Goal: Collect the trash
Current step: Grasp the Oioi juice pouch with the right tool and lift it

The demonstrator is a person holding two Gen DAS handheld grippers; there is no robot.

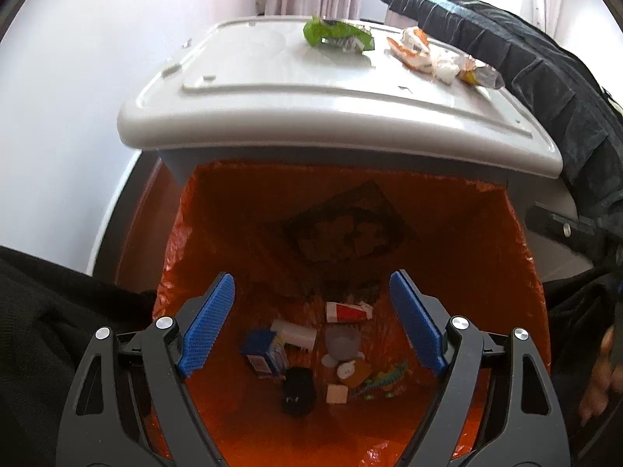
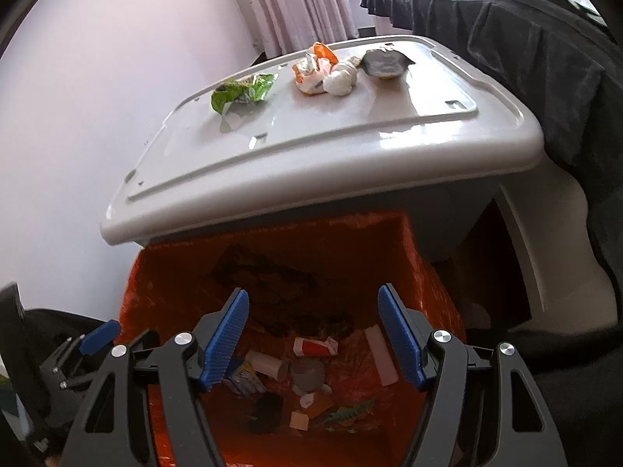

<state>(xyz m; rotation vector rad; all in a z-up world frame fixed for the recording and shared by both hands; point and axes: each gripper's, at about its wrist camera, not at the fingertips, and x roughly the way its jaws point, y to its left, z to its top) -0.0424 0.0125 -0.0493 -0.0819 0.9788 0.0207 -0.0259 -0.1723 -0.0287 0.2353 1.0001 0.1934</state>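
Towering across twelve o'clock in both views: a grey plastic counter point(image 1: 272, 89) point(image 2: 350, 144), glossy and raised at the rim. Draped along its two o'clock edge, a dark cloth point(image 1: 545, 89) point(image 2: 525, 46). Behind at twelve, pale curtains point(image 2: 296, 4).

Directly below the counter's near edge, filling six o'clock: a bin lined with an orange bag point(image 1: 233, 210) point(image 2: 420, 272), mouth wide open, faint dark print showing through the far wall.

Poised above that mouth, the left claw point(image 1: 311, 323), blue pads spread wide, nothing between them. Same story for the right claw point(image 2: 313, 340): wide open, empty, hanging over the bin. At nine o'clock in the right view, a blue-tipped bit of the other tool peeking in.

Still out on the counter: a crumpled green wrapper point(image 1: 337, 35) point(image 2: 243, 91) at twelve, lying alone. Off toward one o'clock, an orange-and-white wrapper point(image 1: 412, 48) point(image 2: 313, 70) touching a balled white tissue point(image 1: 446, 66) point(image 2: 340, 78). Just beside those, a silvery foil packet point(image 2: 383, 63), seen clearly only from the right.

Down on the bin floor, a loose heap:
- red-and-white carton point(image 1: 347, 312) point(image 2: 315, 347), far side
- white tube point(image 1: 298, 334) point(image 2: 268, 364)
- blue-and-white box point(image 1: 264, 354) point(image 2: 243, 381), at the heap's nine o'clock side
- grey cup point(image 1: 342, 344) point(image 2: 308, 374), centre
- black lump point(image 1: 298, 391) point(image 2: 266, 412), near side
- green-blue wrapper point(image 1: 383, 381) point(image 2: 346, 414), at four o'clock
- small tan square point(image 1: 337, 394) point(image 2: 299, 420)

Leaning on the bag wall at three o'clock, right view only: a flat white strip point(image 2: 381, 355).
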